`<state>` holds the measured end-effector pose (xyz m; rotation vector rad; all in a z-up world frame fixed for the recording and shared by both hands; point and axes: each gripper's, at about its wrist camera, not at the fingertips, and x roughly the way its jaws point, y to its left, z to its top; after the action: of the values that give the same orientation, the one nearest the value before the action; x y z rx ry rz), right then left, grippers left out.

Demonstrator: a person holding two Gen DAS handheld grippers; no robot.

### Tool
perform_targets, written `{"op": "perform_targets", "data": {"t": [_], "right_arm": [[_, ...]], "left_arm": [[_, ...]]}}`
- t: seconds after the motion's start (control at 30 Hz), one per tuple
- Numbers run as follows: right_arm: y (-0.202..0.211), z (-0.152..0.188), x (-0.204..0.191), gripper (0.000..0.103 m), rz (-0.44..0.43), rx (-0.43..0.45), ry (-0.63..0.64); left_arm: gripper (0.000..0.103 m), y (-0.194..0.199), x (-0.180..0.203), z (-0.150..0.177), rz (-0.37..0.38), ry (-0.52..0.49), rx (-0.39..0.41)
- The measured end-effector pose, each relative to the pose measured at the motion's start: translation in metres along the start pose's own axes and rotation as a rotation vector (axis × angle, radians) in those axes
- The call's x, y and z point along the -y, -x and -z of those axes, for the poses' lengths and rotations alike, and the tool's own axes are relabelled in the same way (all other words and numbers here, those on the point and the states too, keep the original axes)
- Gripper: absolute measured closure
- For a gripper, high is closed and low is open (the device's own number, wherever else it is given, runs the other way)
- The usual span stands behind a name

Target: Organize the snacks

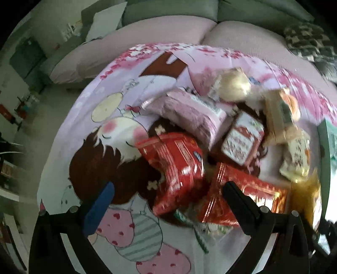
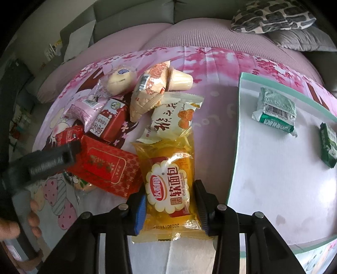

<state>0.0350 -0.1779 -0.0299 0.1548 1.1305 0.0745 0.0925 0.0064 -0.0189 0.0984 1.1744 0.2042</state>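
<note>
A heap of wrapped snacks lies on a pink cartoon cloth (image 1: 118, 134). In the right wrist view my right gripper (image 2: 171, 207) is shut on a yellow soft-bread packet (image 2: 168, 185), one finger on each side of it. Next to it lie a red patterned packet (image 2: 103, 166), a white packet (image 2: 170, 120), an orange-white packet (image 2: 147, 92) and a pink packet (image 2: 84, 109). In the left wrist view my left gripper (image 1: 168, 189) is open and empty, over a red packet (image 1: 177, 166) and the red patterned packet (image 1: 242, 196). The left gripper also shows in the right wrist view (image 2: 48, 162).
A white tray with a green rim (image 2: 273, 179) lies to the right and holds two green packets (image 2: 276, 109) (image 2: 328, 143). A pink couch seat (image 2: 189, 35) with a patterned cushion (image 2: 273, 14) is behind the cloth.
</note>
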Motion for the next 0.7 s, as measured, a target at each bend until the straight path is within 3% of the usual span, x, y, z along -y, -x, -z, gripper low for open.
{"op": "perform_targets", "data": {"t": [0.53,0.7], "right_arm": [[0.030,0.014,0.017,0.062,-0.038,0.056,-0.085],[0.040,0.013,0.022,0.062,-0.053,0.084,-0.104]], "left_arm": [[0.000,0.024,0.014,0.025,0.065,-0.083,0.046],[0.000,0.029,0.024,0.026,0.088,-0.157,0.062]]}}
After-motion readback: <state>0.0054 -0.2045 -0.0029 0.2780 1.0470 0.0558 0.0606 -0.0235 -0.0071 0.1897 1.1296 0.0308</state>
